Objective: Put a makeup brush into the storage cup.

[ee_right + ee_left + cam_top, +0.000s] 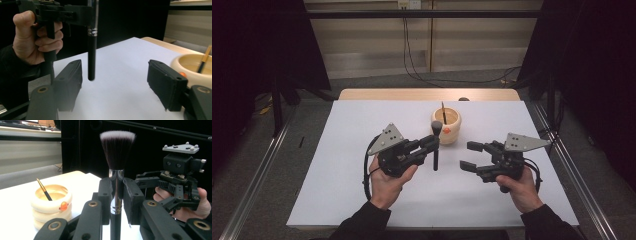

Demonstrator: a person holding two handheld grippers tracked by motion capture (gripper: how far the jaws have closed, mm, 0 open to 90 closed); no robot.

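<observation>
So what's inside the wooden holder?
One thin brush with a gold and black handle leans inside the holder, its upper end rising above the rim. Its lower end and the holder's bottom are hidden by the wall.

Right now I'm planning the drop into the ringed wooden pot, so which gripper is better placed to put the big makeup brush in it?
Left. The left gripper already clamps the black-handled makeup brush upright, close beside the pale ringed wooden pot. The right gripper is open, holding nothing, farther away.

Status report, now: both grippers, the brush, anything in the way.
Left gripper shut on makeup brush, upright, off the table. Right gripper open, empty. Wooden holder beyond, small brush inside. Nothing between.
</observation>
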